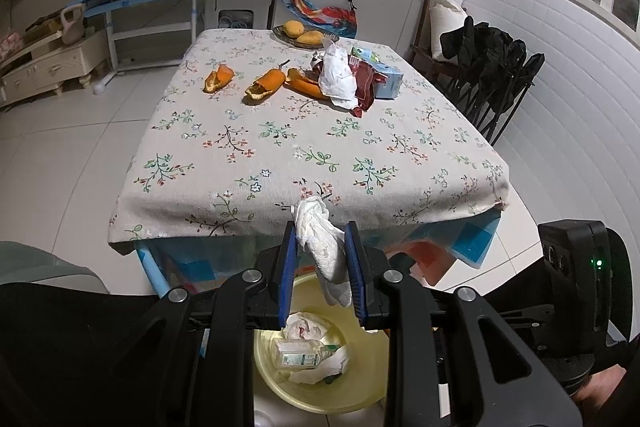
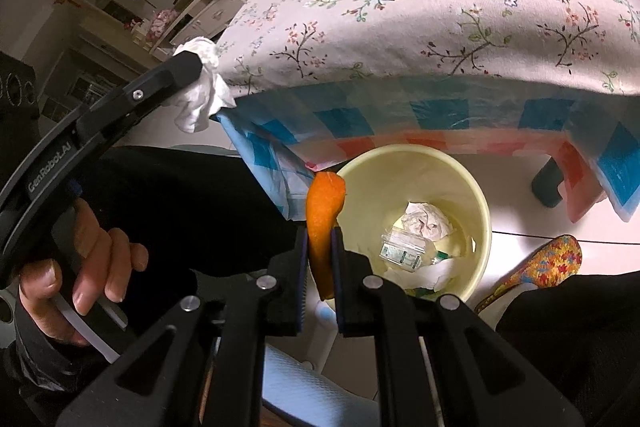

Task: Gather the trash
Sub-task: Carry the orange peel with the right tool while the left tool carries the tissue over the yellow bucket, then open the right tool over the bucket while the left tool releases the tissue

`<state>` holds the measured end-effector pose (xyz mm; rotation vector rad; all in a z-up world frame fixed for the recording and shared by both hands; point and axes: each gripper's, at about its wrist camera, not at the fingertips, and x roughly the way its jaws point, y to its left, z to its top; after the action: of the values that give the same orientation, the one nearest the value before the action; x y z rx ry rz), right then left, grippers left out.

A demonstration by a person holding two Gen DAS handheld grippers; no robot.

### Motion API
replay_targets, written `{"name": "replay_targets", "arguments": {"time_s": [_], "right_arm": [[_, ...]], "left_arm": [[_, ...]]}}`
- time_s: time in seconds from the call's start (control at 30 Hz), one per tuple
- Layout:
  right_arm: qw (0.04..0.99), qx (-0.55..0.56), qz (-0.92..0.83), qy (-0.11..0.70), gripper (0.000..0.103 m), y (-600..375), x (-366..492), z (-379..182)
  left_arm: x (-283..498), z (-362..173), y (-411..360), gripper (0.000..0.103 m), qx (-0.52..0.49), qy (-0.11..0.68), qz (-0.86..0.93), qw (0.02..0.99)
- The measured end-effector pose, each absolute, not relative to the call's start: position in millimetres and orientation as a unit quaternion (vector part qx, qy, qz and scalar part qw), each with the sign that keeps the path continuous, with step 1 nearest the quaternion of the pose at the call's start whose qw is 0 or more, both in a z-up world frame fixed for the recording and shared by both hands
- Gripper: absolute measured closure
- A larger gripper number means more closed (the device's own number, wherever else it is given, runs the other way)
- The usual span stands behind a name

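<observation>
My left gripper (image 1: pixel 320 233) is shut on a crumpled white tissue (image 1: pixel 326 247), held above a pale yellow bin (image 1: pixel 280 391) on the floor in front of the table. The same tissue (image 2: pixel 202 87) shows at the left gripper's tip in the right wrist view. My right gripper (image 2: pixel 320 233) is shut on a strip of orange peel (image 2: pixel 324 223) over the near rim of the bin (image 2: pixel 476 223). Inside the bin lie tissues and a small plastic bottle (image 2: pixel 404 251). More orange peels (image 1: pixel 264 85), crumpled white paper (image 1: pixel 338 75), a red wrapper (image 1: pixel 366 87) and a light blue carton (image 1: pixel 386 83) lie on the table's far side.
The table wears a floral cloth (image 1: pixel 280 155) over a checked plastic sheet. A dish of mangoes (image 1: pixel 304 33) sits at its far edge. A chair draped with black clothes (image 1: pixel 492 67) stands right of it. A person's hand (image 2: pixel 80 263) grips the left handle; a colourful slipper (image 2: pixel 540 263) is beside the bin.
</observation>
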<state>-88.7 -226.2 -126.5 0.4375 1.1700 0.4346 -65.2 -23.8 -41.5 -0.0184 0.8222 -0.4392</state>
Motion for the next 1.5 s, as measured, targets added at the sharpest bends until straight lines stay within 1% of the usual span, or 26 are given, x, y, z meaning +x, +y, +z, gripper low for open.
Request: {"name": "replay_targets", "arguments": {"time_s": [0.23, 0.37, 0.57, 0.6, 0.63, 0.67, 0.87, 1.1, 1.2, 1.3, 1.33, 1.37, 1.43, 1.5], "right_arm": [[0.782, 0.215, 0.192, 0.553, 0.091, -230, -87, -131], [0.778, 0.219, 0.186, 0.559, 0.090, -231, -86, -134], [0.773, 0.226, 0.178, 0.565, 0.087, -233, -86, -136], [0.773, 0.228, 0.175, 0.566, 0.082, -234, -86, -137], [0.773, 0.229, 0.172, 0.566, 0.071, -234, -86, -137], [0.775, 0.230, 0.169, 0.564, 0.068, -236, -86, -136], [0.777, 0.237, 0.161, 0.561, 0.061, -240, -86, -134], [0.789, 0.248, 0.145, 0.543, 0.052, -250, -86, -129], [0.794, 0.256, 0.137, 0.534, 0.050, -255, -86, -127], [0.798, 0.264, 0.128, 0.526, 0.048, -259, -86, -126], [0.799, 0.268, 0.126, 0.523, 0.047, -261, -87, -125], [0.800, 0.269, 0.124, 0.521, 0.047, -262, -86, -124], [0.802, 0.271, 0.122, 0.517, 0.046, -263, -86, -122], [0.804, 0.271, 0.120, 0.515, 0.044, -263, -86, -122]], "left_arm": [[-68, -47, -28, 0.080, 0.002, 0.408, -0.213, 0.888], [-66, -58, -36, 0.080, 0.018, 0.431, -0.213, 0.877], [-66, -71, -42, 0.080, 0.034, 0.457, -0.216, 0.862], [-66, -74, -43, 0.080, 0.036, 0.464, -0.218, 0.858], [-66, -76, -44, 0.080, 0.037, 0.468, -0.218, 0.856], [-65, -78, -45, 0.080, 0.038, 0.473, -0.219, 0.853], [-66, -81, -47, 0.080, 0.040, 0.480, -0.222, 0.848], [-66, -82, -48, 0.080, 0.042, 0.484, -0.228, 0.844], [-66, -89, -53, 0.079, 0.047, 0.504, -0.236, 0.829], [-66, -96, -57, 0.074, 0.054, 0.521, -0.237, 0.818], [-67, -97, -57, 0.067, 0.056, 0.521, -0.235, 0.819], [-67, -96, -57, 0.057, 0.057, 0.519, -0.231, 0.821], [-67, -94, -55, 0.049, 0.057, 0.512, -0.222, 0.828], [-67, -92, -54, 0.045, 0.053, 0.507, -0.219, 0.832]]}}
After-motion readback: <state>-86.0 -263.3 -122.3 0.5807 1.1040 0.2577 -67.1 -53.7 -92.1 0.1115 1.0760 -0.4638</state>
